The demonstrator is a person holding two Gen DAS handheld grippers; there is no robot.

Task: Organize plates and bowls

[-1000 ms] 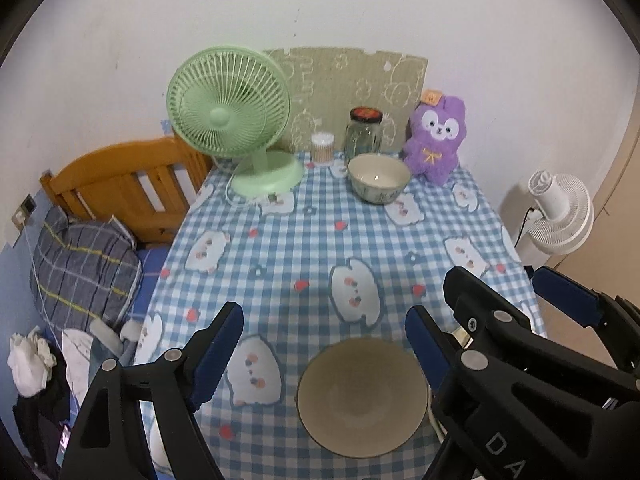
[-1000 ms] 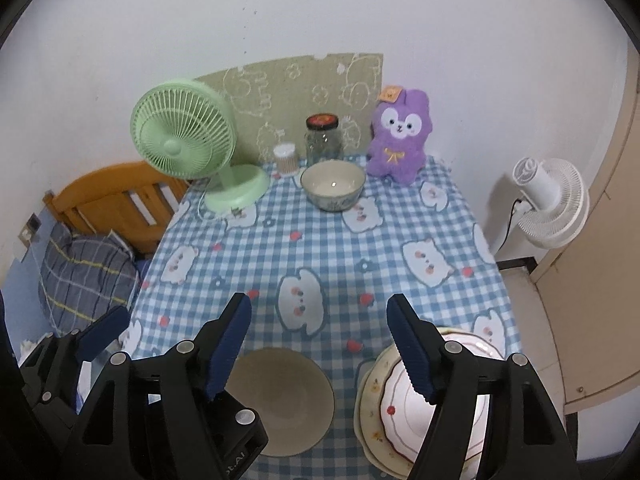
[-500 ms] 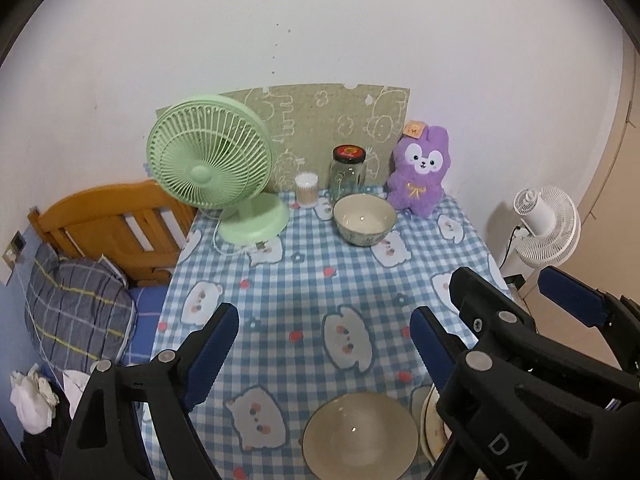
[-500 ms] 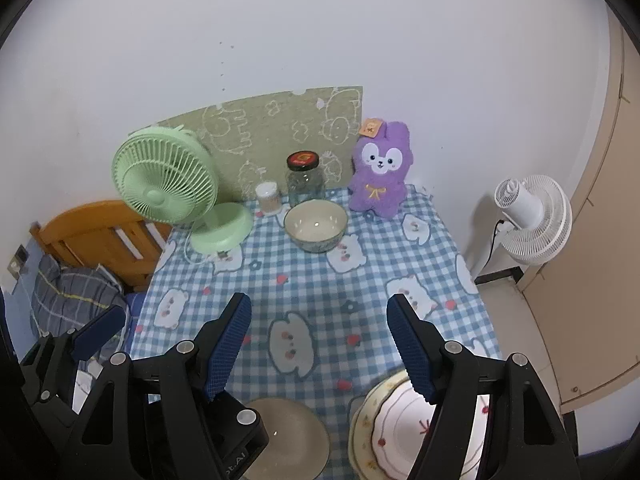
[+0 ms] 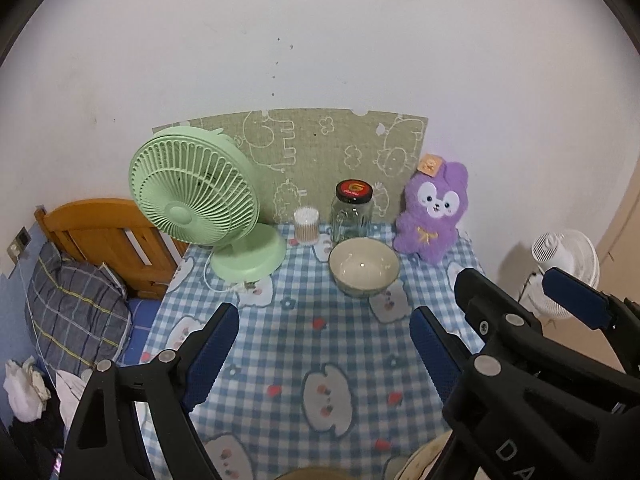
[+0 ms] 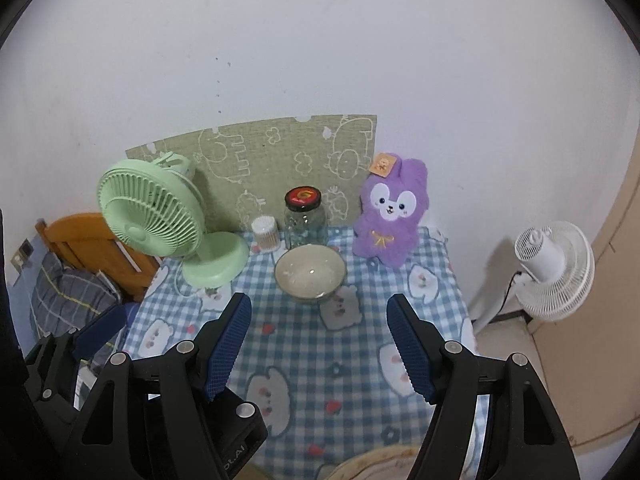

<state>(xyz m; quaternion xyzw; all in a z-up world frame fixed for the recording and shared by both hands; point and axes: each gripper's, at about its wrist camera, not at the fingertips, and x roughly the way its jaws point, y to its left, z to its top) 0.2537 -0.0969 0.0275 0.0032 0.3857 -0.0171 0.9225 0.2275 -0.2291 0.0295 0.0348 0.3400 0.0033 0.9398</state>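
A cream bowl stands at the far end of the blue checked table; it also shows in the right wrist view. My left gripper is open and empty, held high above the table's near half. My right gripper is open and empty too, beside the left one; it also shows in the left wrist view. The rim of a second bowl and of stacked plates peeks in at the bottom edge.
A green desk fan, a cotton-swab tub, a glass jar and a purple plush rabbit stand along the far wall. A wooden bed frame lies left, a white floor fan right.
Both grippers have risen and tilted up, away from the table. The near bowl and the plates have slid almost out of view at the bottom. Both stay open.
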